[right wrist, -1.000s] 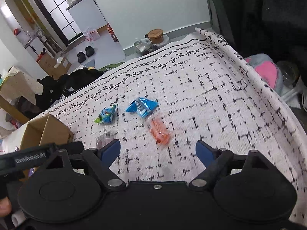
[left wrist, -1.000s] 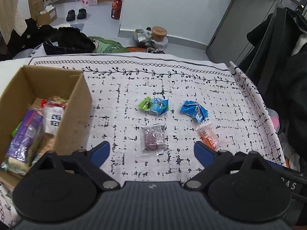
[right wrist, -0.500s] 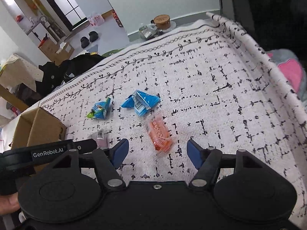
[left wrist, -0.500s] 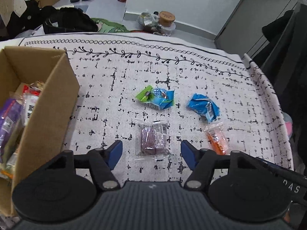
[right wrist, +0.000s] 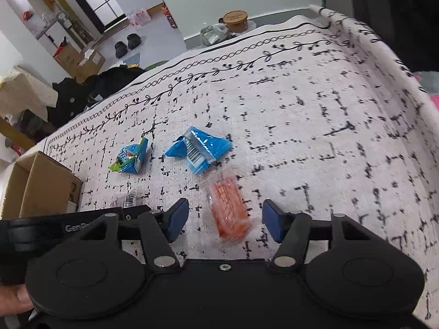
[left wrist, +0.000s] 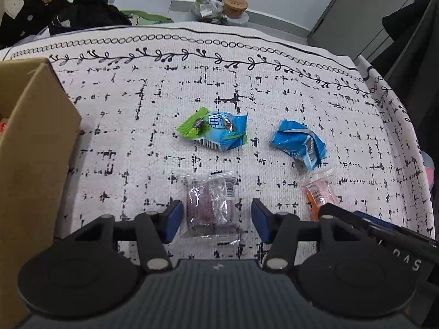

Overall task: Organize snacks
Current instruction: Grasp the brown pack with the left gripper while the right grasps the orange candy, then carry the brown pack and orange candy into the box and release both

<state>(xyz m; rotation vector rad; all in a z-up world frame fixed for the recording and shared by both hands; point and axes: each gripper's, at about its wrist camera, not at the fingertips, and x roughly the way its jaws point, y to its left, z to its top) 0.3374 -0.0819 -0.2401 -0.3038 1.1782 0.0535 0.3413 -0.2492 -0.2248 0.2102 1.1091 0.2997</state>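
Observation:
Several snacks lie on the patterned cloth. A clear packet with a purple snack (left wrist: 209, 205) lies between the open fingers of my left gripper (left wrist: 216, 220). An orange snack packet (right wrist: 230, 208) lies between the open fingers of my right gripper (right wrist: 225, 220); it also shows in the left wrist view (left wrist: 318, 193). A green-and-blue packet (left wrist: 215, 130) (right wrist: 131, 157) and a blue packet (left wrist: 300, 144) (right wrist: 200, 150) lie farther out. A cardboard box (left wrist: 30, 148) (right wrist: 41, 189) stands at the left.
The white cloth with black marks (left wrist: 247, 82) covers the table and drops off at the right edge (right wrist: 406, 82). Beyond the far edge are dark bags (left wrist: 82, 16), a round tub (left wrist: 234, 4) and shoes (right wrist: 127, 45) on the floor.
Both grippers have moved forward and down toward the cloth. The purple packet now sits between the left fingers and the orange packet between the right fingers. Both finger gaps have narrowed somewhat.

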